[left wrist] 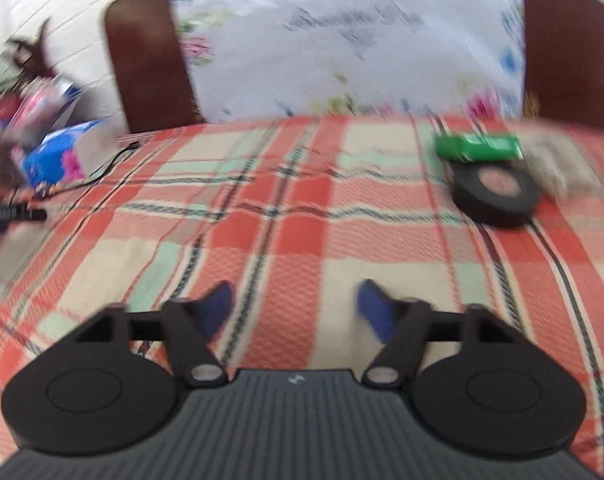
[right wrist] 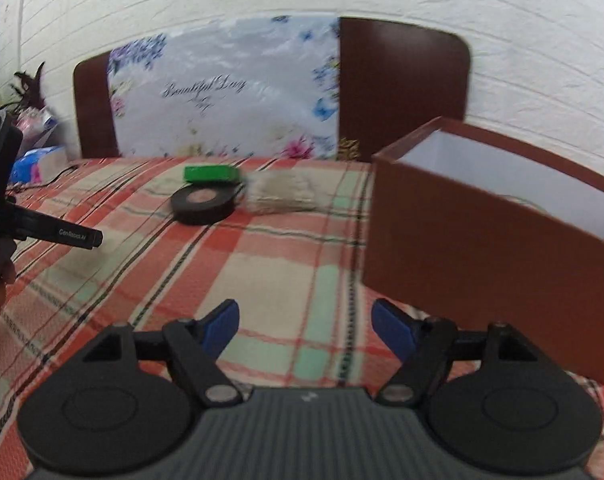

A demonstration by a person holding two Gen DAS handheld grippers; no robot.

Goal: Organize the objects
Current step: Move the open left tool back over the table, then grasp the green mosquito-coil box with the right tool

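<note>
A black roll of tape (left wrist: 496, 194) (right wrist: 203, 204) lies flat on the plaid bedspread, with a green box (left wrist: 478, 147) (right wrist: 210, 174) just behind it and a beige woolly bundle (left wrist: 558, 164) (right wrist: 281, 196) to its right. My left gripper (left wrist: 295, 306) hovers over bare cloth, open, nothing between its blue pads, the tape well ahead to its right. My right gripper (right wrist: 306, 322) is open and empty too, with the brown open box (right wrist: 482, 236) close on its right. The left gripper's body (right wrist: 41, 232) shows at that view's left edge, held by a hand.
A brown headboard (right wrist: 402, 88) with a floral pillow (right wrist: 221, 100) stands against a white brick wall. To the left are a blue tissue box (left wrist: 57, 156), cables and clutter. The plaid spread (right wrist: 261, 272) stretches between the grippers and the objects.
</note>
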